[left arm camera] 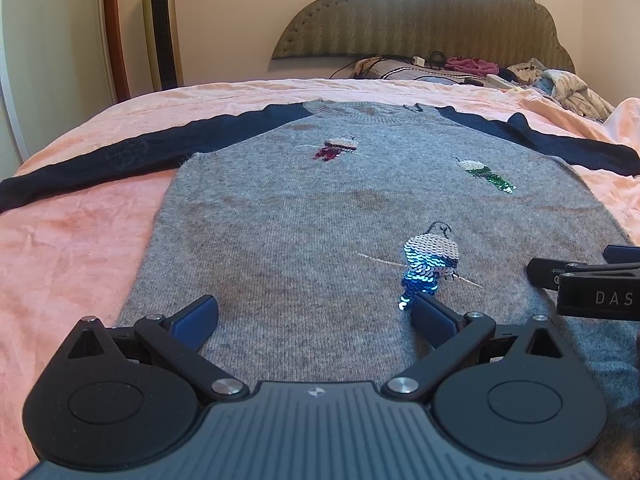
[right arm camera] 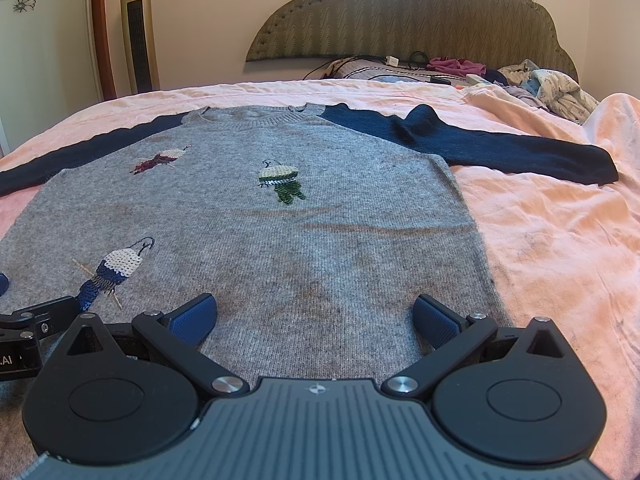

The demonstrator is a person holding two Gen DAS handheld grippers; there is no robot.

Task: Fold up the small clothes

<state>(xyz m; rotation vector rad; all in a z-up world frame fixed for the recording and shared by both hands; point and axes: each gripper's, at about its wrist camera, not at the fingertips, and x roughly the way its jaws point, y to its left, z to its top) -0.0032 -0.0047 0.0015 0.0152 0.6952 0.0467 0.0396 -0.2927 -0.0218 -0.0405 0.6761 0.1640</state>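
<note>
A small grey sweater [left arm camera: 320,208] with navy sleeves and sequin birds lies flat, front up, on the pink bedsheet [left arm camera: 80,240], neck toward the headboard. It also shows in the right wrist view [right arm camera: 280,232]. Both sleeves are spread out sideways: the left sleeve [left arm camera: 120,152] and the right sleeve [right arm camera: 500,148]. My left gripper [left arm camera: 314,316] is open and empty over the hem's left half. My right gripper [right arm camera: 314,316] is open and empty over the hem's right half; its body shows at the right edge of the left wrist view [left arm camera: 592,284].
A padded headboard [right arm camera: 400,20] stands at the far end. Pillows, cables and a pile of loose clothes [right arm camera: 552,88] lie near it at the back right. A tower heater [right arm camera: 138,32] stands by the wall at the left.
</note>
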